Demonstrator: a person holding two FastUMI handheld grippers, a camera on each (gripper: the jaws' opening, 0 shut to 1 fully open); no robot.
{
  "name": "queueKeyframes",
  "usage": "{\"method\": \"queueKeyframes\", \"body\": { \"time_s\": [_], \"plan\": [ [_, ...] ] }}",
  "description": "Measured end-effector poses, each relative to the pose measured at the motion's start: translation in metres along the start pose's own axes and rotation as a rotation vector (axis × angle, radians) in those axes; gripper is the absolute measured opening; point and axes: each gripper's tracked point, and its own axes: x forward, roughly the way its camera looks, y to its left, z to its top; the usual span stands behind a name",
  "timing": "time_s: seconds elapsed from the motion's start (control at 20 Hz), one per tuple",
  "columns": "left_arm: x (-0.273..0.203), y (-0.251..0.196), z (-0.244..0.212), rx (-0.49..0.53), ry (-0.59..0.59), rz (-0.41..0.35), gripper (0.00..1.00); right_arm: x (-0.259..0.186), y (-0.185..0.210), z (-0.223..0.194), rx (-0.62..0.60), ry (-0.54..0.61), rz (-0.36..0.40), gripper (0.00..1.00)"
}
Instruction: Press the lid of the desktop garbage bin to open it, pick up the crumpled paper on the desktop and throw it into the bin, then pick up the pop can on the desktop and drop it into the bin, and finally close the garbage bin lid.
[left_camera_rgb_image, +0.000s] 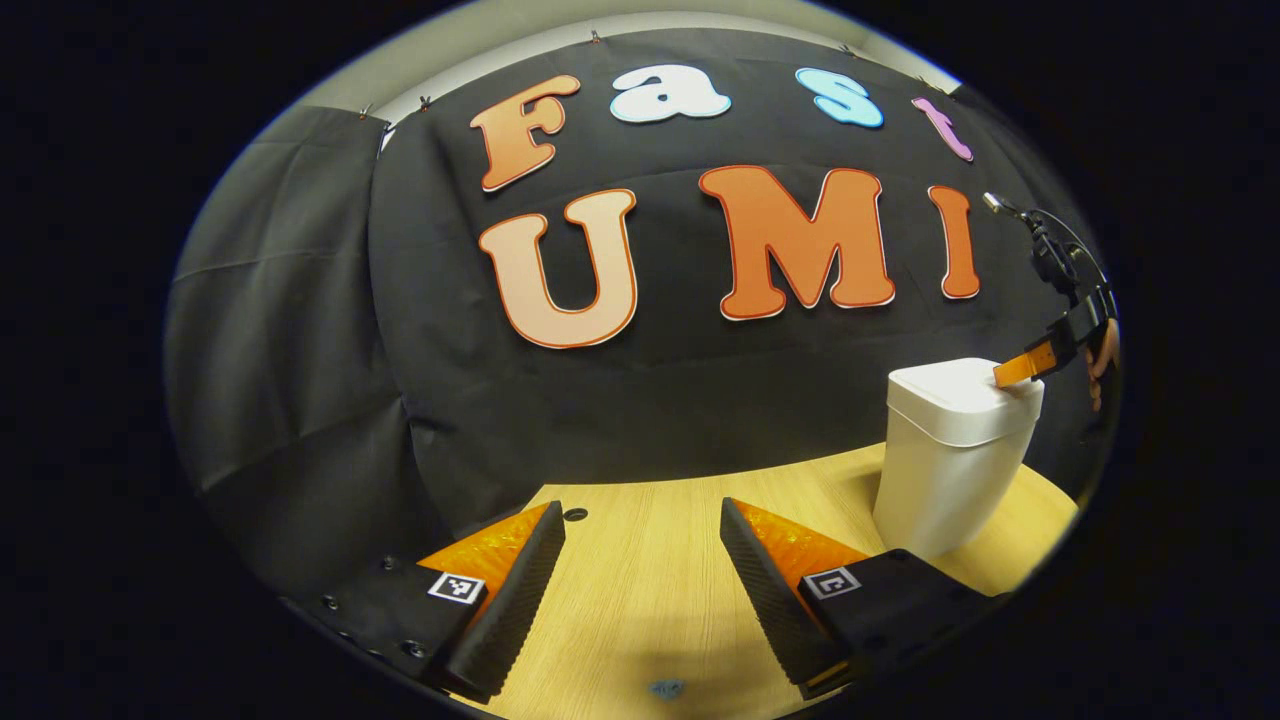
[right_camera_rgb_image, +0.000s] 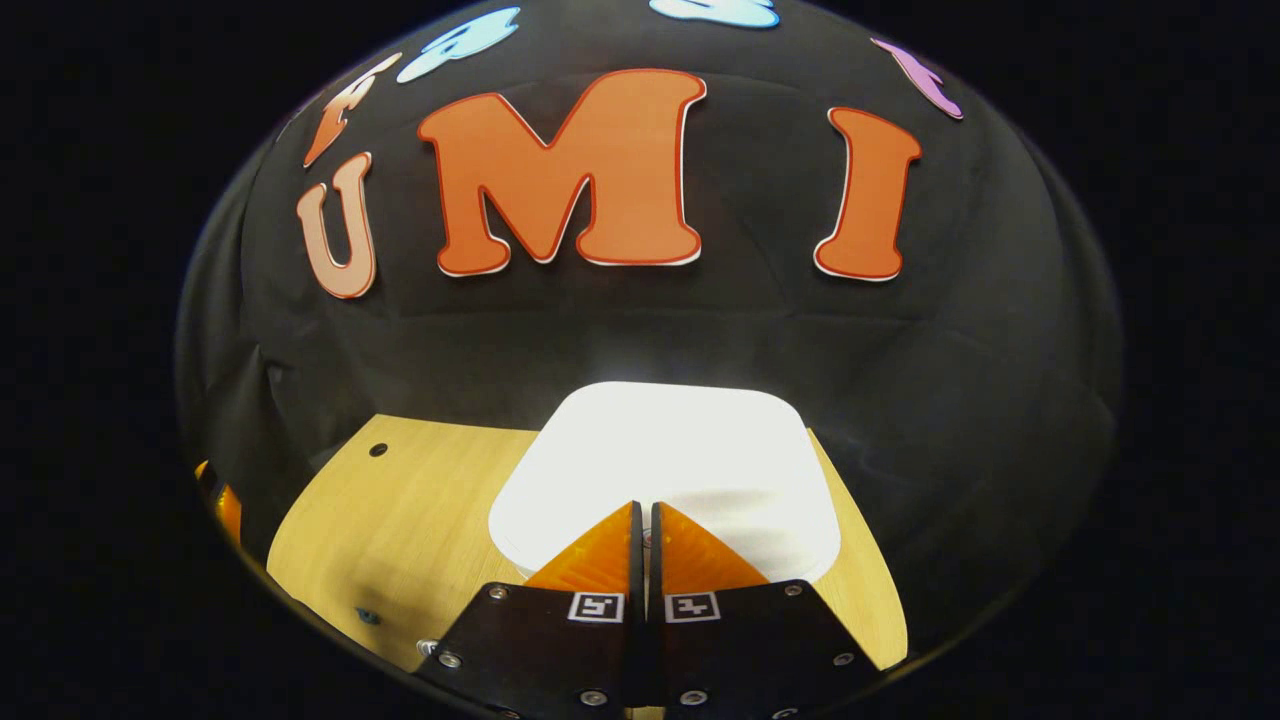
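While fingers pressed together, right hand-held gripper (right_camera_rgb_image: 643, 508) at bin lid (right_camera_rgb_image: 665, 450) edge, left hand-held gripper (left_camera_rgb_image: 640, 520) spread.

Both rigs are showing chunky black housings dotted with silver screws, each one wearing a little square black-and-white tag. The left gripper (left_camera_rgb_image: 640, 520) is sporting ribbed pads (left_camera_rgb_image: 515, 590); the right gripper (right_camera_rgb_image: 645, 512) is trailing a black cable (left_camera_rgb_image: 1065, 235).

Left gripper view low over table (left_camera_rgb_image: 640, 600); right close above shared bin (right_camera_rgb_image: 660, 450).
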Motion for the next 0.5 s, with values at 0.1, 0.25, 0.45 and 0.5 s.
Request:
{"method": "queueKeyframes", "body": {
  "time_s": [0.1, 0.25, 0.45, 0.5],
  "plan": [
    [0.000, 0.000, -0.004, 0.003, 0.009, 0.003, 0.99, 0.001, -0.002, -0.001, 0.002, 0.006, 0.000, 0.01],
    [-0.002, -0.004, -0.005, 0.007, 0.022, 0.003, 0.99, 0.003, -0.003, -0.002, 0.020, 0.004, -0.012, 0.01],
    [-0.007, -0.019, 0.001, 0.031, 0.008, -0.016, 0.99, 0.005, -0.001, -0.005, 0.063, 0.042, 0.021, 0.01],
    [-0.008, -0.021, 0.003, 0.035, 0.000, -0.021, 0.99, 0.005, -0.001, -0.003, 0.069, 0.037, 0.029, 0.01]
  ]
}}
